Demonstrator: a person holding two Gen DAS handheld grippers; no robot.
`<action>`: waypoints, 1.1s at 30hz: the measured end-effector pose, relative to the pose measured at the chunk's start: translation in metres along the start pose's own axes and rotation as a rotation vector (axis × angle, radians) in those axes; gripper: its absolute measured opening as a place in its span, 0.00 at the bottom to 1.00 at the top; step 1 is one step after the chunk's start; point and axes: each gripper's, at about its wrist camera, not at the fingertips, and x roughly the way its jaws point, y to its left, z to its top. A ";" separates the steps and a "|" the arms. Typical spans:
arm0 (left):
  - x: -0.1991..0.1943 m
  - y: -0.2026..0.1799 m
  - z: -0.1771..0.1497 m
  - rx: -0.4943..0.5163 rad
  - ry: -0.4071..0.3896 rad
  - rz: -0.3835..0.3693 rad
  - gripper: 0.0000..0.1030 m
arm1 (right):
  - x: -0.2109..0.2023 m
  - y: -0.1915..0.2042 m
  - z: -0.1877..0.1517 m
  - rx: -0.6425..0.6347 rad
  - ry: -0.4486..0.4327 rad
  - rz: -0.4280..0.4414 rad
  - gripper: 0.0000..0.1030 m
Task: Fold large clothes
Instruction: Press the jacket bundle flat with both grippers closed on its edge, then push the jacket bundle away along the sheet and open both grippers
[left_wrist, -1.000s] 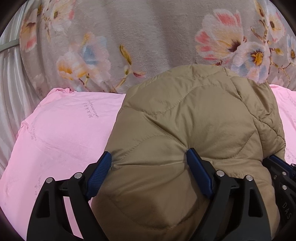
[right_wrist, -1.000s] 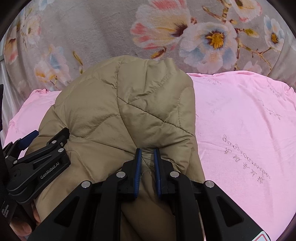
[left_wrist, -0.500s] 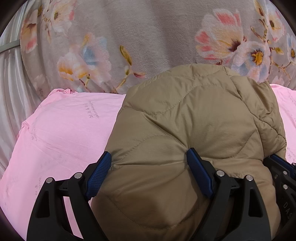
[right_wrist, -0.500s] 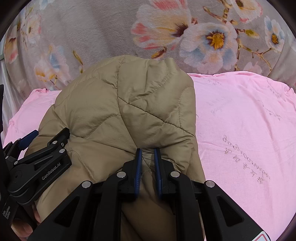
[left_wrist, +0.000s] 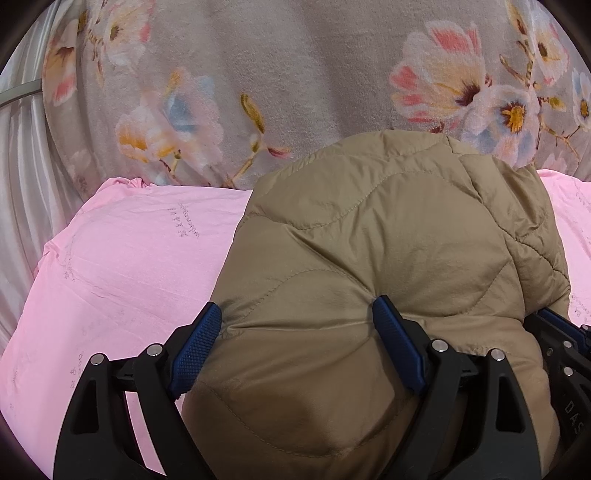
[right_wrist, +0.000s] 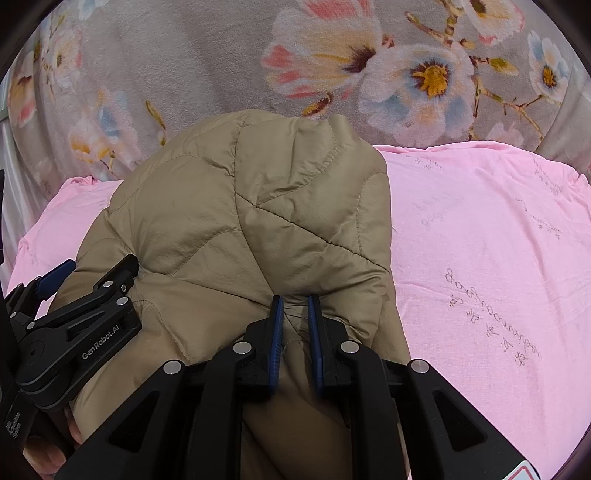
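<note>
Floral grey blanket (left_wrist: 295, 74) behind pink sheet (left_wrist: 129, 258), tan quilted jacket (left_wrist: 388, 240) bunched on sheet, left gripper (left_wrist: 295, 343) spread wide around jacket bulk, right gripper (right_wrist: 295, 321) pinched nearly closed on jacket fold.

The tan quilted jacket (left_wrist: 388, 258) runs off the bottom edge in both wrist views, so its lower part is unseen. It hides the pink sheet (left_wrist: 140, 266) beneath it and part of the floral blanket (left_wrist: 258, 74). The sheet's printed script (right_wrist: 495, 321) is too faint to read.
</note>
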 end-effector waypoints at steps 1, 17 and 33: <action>-0.001 0.002 0.000 -0.005 -0.002 -0.004 0.80 | -0.001 -0.001 0.000 0.005 -0.004 0.007 0.12; -0.091 0.039 -0.038 -0.049 0.159 -0.048 0.82 | -0.083 -0.008 -0.048 -0.049 0.085 0.017 0.18; -0.163 0.021 -0.102 -0.038 0.197 -0.032 0.84 | -0.158 -0.014 -0.143 -0.072 0.025 -0.118 0.70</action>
